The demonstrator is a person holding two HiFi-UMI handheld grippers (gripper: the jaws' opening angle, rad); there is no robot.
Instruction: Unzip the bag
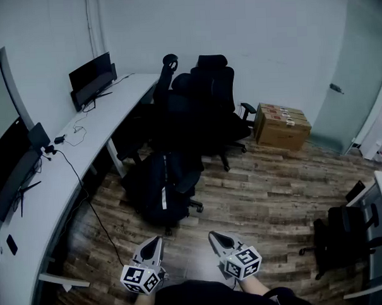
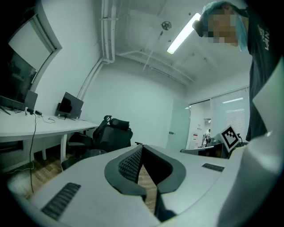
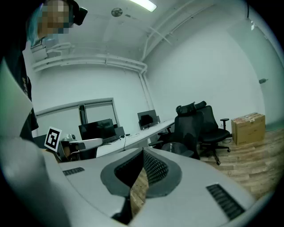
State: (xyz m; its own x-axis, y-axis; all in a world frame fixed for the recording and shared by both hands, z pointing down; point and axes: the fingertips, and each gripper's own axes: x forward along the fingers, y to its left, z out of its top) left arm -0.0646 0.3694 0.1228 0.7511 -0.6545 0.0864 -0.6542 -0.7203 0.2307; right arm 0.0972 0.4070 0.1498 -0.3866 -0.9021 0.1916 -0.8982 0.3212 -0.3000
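A black bag (image 1: 160,189) with a pale reflective strip sits low on a black office chair, near the middle of the head view. My left gripper (image 1: 158,240) and right gripper (image 1: 212,235) hover side by side above the wood floor, a short way in front of the bag and touching nothing. Both point toward it. In the left gripper view my left gripper (image 2: 141,146) has its jaws closed together with nothing between them. The right gripper (image 3: 143,151) in its own view is likewise shut and empty. I cannot make out the bag in either gripper view.
A long white desk (image 1: 83,147) with monitors (image 1: 92,78) and a trailing cable runs along the left wall. Several black office chairs (image 1: 207,97) crowd behind the bag. A cardboard box (image 1: 282,126) stands at the back right, another dark chair (image 1: 343,237) at the right.
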